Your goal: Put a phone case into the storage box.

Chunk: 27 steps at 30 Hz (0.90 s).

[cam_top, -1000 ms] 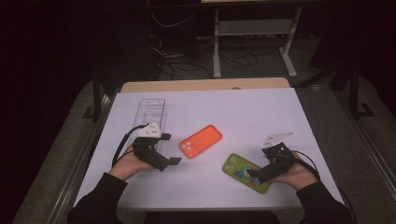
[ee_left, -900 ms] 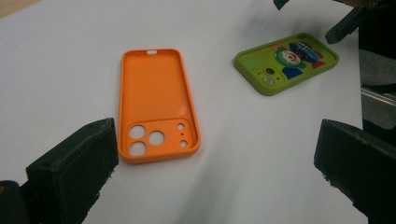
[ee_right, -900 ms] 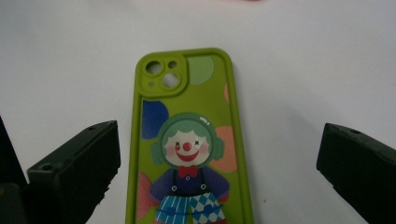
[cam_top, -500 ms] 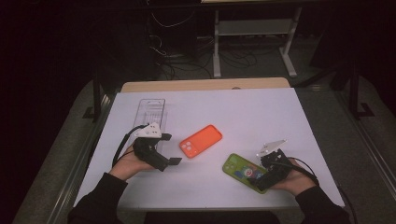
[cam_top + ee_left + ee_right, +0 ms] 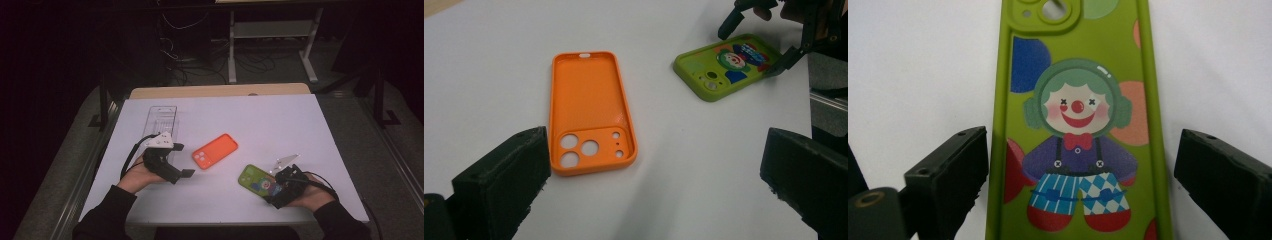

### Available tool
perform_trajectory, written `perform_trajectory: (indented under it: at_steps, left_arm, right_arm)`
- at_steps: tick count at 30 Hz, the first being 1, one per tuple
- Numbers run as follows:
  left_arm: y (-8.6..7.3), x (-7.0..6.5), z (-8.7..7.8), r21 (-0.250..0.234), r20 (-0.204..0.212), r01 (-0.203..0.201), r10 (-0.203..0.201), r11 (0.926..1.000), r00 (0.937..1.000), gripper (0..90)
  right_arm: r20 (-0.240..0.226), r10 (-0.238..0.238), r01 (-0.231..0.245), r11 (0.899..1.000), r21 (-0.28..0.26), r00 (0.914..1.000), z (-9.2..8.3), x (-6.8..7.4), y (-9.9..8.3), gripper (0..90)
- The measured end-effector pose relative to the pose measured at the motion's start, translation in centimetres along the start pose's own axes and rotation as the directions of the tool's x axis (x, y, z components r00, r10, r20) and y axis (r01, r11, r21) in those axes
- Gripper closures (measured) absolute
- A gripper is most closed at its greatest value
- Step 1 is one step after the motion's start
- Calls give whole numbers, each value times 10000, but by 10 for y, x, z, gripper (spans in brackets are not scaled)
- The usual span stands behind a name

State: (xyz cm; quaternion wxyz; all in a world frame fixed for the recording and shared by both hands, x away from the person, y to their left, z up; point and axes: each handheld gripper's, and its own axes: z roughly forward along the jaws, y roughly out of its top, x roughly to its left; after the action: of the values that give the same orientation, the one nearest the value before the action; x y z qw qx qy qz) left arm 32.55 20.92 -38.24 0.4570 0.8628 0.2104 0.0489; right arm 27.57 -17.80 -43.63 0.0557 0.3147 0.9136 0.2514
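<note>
Tabletop [image 5: 300,120]: a white sheet covers it under low light, with dark floor, cables and a shelf frame beyond its far edge.

Clear tray [image 5: 163,120]: an empty see-through holder lies near the far left corner, well apart from both cases.

Orange case [image 5: 215,151]: it lies open side up around the middle of the tabletop, camera holes toward the near edge, untouched.

Green case [image 5: 256,179]: printed with a clown, it lies flat, picture up, near the near right corner, its near end between the fingers of the right gripper.

Left gripper [image 5: 186,173]: it is held low near the near left edge, aimed at the orange case; its fingers [image 5: 504,177] stand wide apart with nothing between them.

Right gripper [image 5: 1080,185]: it straddles the green case across its width. Its fingers [image 5: 950,170] have just been closing, yet in the right gripper view a sliver of white shows on each side, so they are apart and not yet pressing.

Risk: the soft case may bow or pop out if squeezed across its thin walls, and the left finger looks nearer than the right, so an uneven close would likely shove the case sideways toward the near edge rather than grip it.
</note>
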Motion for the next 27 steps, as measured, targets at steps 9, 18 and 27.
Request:
perform_trajectory:
  at_steps: [9,18,27]
  left_arm:
    - [0,1,1,53,6,10,-10,10000,10000,0]
    - [-1,0,2,157,-29,-77,77,9998,10000,0]
    - [-2,2,-1,185,-64,-4,5,9998,10000,0]
  right_arm:
    - [117,-170,168,9997,204,9998,2,2,-1,114]
    - [76,-209,207,9994,271,9998,1,2,-1,143]
    - [72,-267,264,9992,311,9996,0,2,-1,152]
